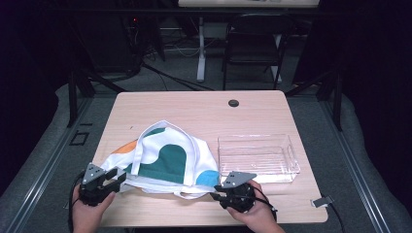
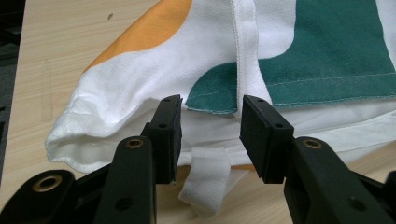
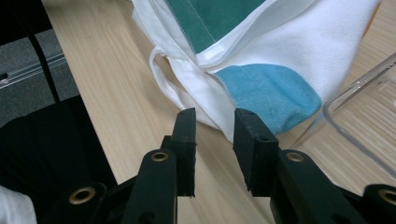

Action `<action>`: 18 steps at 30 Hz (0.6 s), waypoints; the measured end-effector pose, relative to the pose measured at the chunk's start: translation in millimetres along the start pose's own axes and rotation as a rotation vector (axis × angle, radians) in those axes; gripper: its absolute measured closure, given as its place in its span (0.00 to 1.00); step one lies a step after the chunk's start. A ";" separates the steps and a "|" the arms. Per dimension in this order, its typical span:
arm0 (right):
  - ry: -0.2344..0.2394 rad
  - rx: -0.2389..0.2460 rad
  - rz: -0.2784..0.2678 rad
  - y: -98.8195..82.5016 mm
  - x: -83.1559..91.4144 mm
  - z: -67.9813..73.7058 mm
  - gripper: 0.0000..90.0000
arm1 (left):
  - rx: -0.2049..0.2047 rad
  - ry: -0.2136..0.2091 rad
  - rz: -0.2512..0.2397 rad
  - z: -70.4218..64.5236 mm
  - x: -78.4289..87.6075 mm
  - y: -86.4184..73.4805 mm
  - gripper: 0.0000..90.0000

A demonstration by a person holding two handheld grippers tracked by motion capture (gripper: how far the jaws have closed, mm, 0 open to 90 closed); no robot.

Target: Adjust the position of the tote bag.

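At the cloth bag's near edge, left gripper and right gripper both parted, grasping nothing.

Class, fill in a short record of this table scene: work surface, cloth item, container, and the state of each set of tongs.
Surface: light wooden table.
Cloth item: white fabric bag with green, orange and blue patches, lying crumpled near the front edge.
Container: clear plastic tray, empty, just right of the bag.
Left tongs: open, jaws either side of the bag's white edge, not pressing on it.
Right tongs: open, at the bag's corner with the blue patch, nothing gripped.
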State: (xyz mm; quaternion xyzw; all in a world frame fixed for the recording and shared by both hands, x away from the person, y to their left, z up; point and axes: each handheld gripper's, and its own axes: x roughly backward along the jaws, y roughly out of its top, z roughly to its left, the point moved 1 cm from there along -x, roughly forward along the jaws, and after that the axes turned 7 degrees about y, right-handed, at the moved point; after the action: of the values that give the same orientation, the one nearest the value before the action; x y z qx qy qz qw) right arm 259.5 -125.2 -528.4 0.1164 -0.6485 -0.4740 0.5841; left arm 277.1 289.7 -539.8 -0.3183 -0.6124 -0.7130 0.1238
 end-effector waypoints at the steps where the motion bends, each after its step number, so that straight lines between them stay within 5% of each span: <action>1: 0.001 0.001 0.001 -0.6 -0.2 0.8 0.78 | -0.004 0.006 -0.002 -0.3 0.3 0.4 0.63; 10: 0.001 0.004 -0.032 -0.2 0.5 5.4 0.71 | 0.014 -0.003 0.001 0.4 1.5 -0.8 0.59; 18: 0.009 0.023 0.026 1.3 -7.8 6.7 0.75 | -0.003 -0.002 0.014 2.6 3.6 -1.8 0.64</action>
State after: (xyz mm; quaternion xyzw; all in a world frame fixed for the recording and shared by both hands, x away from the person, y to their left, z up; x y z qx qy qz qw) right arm 256.5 -115.9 -531.6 0.1169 -0.6527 -0.4583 0.5919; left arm 274.1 293.3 -538.9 -0.3236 -0.6092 -0.7127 0.1278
